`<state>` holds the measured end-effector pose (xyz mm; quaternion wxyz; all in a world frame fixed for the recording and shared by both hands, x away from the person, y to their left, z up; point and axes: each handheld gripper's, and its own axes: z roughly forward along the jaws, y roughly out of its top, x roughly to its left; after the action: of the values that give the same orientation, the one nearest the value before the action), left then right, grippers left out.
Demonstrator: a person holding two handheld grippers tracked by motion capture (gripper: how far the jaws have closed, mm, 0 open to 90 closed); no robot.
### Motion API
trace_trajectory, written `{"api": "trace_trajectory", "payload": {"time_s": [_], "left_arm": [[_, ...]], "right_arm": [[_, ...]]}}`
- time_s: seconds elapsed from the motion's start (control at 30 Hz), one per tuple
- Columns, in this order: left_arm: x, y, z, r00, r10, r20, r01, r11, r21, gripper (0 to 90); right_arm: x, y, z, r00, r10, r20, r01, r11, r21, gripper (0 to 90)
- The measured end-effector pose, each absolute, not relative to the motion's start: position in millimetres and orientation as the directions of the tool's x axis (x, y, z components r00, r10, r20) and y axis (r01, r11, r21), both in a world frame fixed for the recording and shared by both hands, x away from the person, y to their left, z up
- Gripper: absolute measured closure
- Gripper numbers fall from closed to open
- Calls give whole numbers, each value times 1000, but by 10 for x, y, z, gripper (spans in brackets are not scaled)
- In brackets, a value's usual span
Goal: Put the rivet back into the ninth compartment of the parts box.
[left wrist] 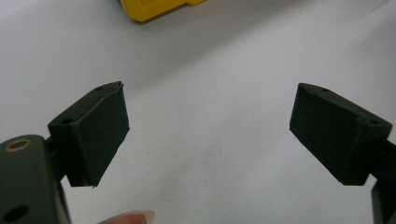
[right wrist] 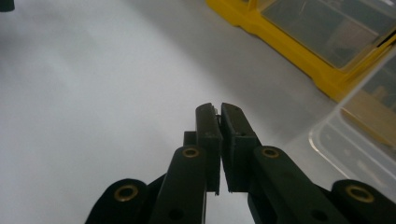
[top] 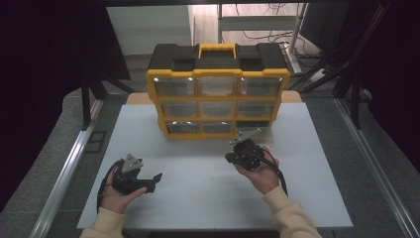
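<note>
Pulled-out clear drawer (right wrist: 355, 135), long axis toward person

Organizer case (top: 218, 101): hard plastic, yellow frame smooth with slight sheen; black top section matt. Drawer fronts (top: 217, 85): clear plastic, glossy, reflective. Pulled-out drawer (right wrist: 359, 135): transparent plastic, smooth, thin-walled. Counter (top: 198, 183): pale grey-white sheet, matt, smooth, unmarked. Left gripper (left wrist: 208, 130): black jaws, matt, pads rubber-like with rough-cut edges. Right gripper (right wrist: 219, 109): black plastic links, semi-matt, brass-coloured metal bushings, shiny. Sleeve (top: 289, 213): cream cloth, soft, matt.
</note>
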<state>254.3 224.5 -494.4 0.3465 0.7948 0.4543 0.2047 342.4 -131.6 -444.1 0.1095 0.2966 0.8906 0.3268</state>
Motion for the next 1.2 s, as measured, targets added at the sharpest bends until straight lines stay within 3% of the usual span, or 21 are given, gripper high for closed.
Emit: {"api": "trace_trajectory", "payload": {"time_s": [1.2], "left_arm": [[2547, 2241, -4947, 505, 863, 13, 581, -352, 734, 122]], "right_arm": [[3450, -1720, -4054, -739, 673, -11, 450, 506, 736, 867]]}}
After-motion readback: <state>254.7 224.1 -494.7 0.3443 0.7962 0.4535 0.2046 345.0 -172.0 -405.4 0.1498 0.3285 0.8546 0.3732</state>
